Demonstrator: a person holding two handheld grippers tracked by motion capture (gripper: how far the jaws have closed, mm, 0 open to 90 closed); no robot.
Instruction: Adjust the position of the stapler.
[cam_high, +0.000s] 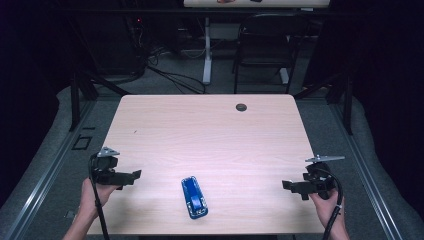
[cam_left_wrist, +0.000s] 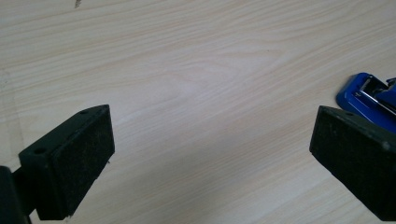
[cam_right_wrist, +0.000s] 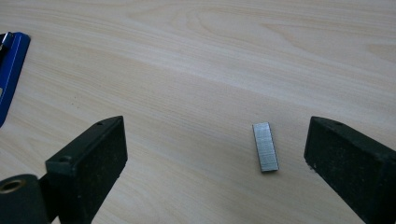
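A blue stapler lies flat on the pale wooden table, near the front edge and a little left of centre. My left gripper hovers at the table's front left, open, pointing toward the stapler. In the left gripper view the jaws stand wide around bare wood, with the stapler just beyond the right jaw. My right gripper is at the front right, open as well. A short grey strip of staples lies on the wood between its jaws, nearer the right one and untouched. The stapler's edge shows at far left.
A dark round cable hole sits near the table's far edge. Beyond the table stand a black chair and a white desk leg with cables on the floor. Black stand legs flank the table on both sides.
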